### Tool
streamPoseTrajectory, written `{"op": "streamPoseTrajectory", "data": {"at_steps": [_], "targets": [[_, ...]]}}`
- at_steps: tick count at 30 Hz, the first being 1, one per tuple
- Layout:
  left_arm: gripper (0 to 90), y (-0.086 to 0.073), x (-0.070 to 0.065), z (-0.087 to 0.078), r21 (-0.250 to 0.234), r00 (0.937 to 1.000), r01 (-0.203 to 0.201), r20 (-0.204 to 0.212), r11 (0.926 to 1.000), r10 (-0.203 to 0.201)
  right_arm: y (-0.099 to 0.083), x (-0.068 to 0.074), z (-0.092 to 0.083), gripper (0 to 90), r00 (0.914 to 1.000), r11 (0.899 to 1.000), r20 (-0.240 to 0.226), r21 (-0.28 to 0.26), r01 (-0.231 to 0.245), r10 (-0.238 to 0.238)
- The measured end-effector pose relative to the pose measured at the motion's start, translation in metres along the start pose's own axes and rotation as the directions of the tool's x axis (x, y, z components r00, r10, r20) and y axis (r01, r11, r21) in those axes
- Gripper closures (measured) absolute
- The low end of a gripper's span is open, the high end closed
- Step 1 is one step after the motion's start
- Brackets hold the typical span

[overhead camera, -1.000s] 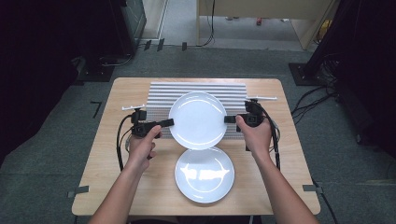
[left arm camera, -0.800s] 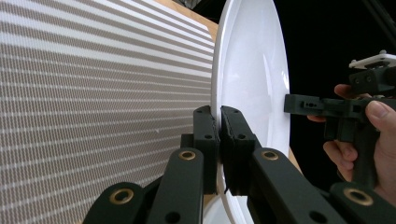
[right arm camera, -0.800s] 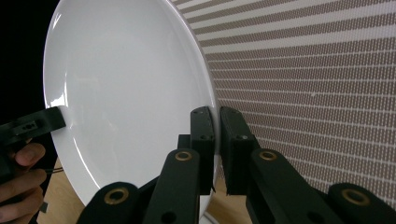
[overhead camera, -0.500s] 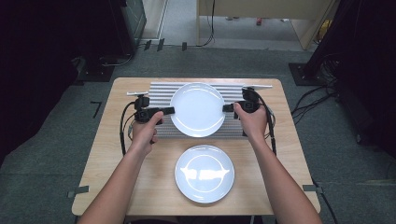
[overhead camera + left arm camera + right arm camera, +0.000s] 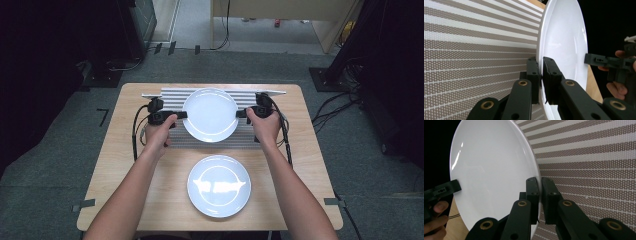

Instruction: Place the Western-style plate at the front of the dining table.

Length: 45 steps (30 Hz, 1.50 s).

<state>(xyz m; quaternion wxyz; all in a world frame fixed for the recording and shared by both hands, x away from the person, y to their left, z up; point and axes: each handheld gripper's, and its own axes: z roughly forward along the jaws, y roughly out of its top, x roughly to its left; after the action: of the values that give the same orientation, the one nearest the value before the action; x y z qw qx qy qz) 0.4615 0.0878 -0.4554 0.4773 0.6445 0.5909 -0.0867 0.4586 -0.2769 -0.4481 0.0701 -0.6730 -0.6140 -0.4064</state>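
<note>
White plate [image 5: 210, 114] spans between both tools: left tool [image 5: 181, 115] clamps its left rim, right tool [image 5: 240, 113] its right; ribbed mat [image 5: 170, 95] directly beneath.

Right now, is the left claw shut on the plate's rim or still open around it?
Shut on it: the left claw has both jaws pressed against the rim of the held plate, no gap visible.

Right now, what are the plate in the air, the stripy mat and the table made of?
The held plate looks like glazed white ceramic, or maybe hard plastic: it is smooth and shiny with soft light streaks. The striped mat seems a thin perforated sheet, plastic or metal, since tiny dots cover its bands; I cannot tell which. The table looks like pale wood, showing faint grain with a matte finish.
</note>
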Motion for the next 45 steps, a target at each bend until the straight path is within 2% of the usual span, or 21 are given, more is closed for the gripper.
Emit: {"op": "streamPoseTrajectory", "data": {"at_steps": [3,8,12,22,26,27,30,33,45], "targets": [[84.9,0.001,0.006,0.007,0.009,0.9998,0.011,-0.017,0.9999,-0.011,-0.001,-0.005,0.010,85.2,0.9998,1.000,0.006,0.004,-0.020,0.020],[84.7,0.001,0.018,0.018,0.022,0.9995,0.031,-0.013,0.9993,-0.030,0.000,-0.014,0.021,85.4,0.9993,0.999,0.009,0.009,-0.035,0.035],[84.4,0.001,0.024,0.028,0.035,0.9987,0.040,-0.034,0.9986,-0.038,0.000,-0.020,0.029,85.3,0.9987,0.999,0.023,0.008,-0.046,0.046],[84.7,0.003,0.028,0.043,0.063,0.9952,0.083,-0.057,0.9945,-0.079,-0.001,-0.034,0.041,85.0,0.9956,0.997,0.043,0.000,-0.083,0.082],[84.4,0.003,0.029,0.046,0.066,0.9943,0.088,-0.066,0.9940,-0.083,-0.003,-0.038,0.042,85.1,0.9937,0.994,0.037,-0.017,-0.105,0.106],[84.4,0.003,0.030,0.046,0.059,0.9931,0.100,-0.068,0.9933,-0.096,-0.004,-0.040,0.043,85.2,0.9924,0.993,0.030,-0.021,-0.119,0.120],[83.8,0.004,0.031,0.047,0.050,0.9903,0.112,-0.088,0.9925,-0.107,-0.005,-0.038,0.044,85.3,0.9936,0.994,0.025,-0.028,-0.110,0.110],[82.4,0.005,0.034,0.050,0.067,0.9872,0.123,-0.111,0.9902,-0.115,-0.006,-0.035,0.045,85.5,0.9952,0.994,0.030,-0.053,-0.091,0.093],[80.2,0.015,0.043,0.048,0.063,0.9792,0.132,-0.163,0.9892,-0.121,-0.009,-0.029,0.062,85.2,0.9942,0.988,0.010,-0.109,-0.106,0.107]]}}
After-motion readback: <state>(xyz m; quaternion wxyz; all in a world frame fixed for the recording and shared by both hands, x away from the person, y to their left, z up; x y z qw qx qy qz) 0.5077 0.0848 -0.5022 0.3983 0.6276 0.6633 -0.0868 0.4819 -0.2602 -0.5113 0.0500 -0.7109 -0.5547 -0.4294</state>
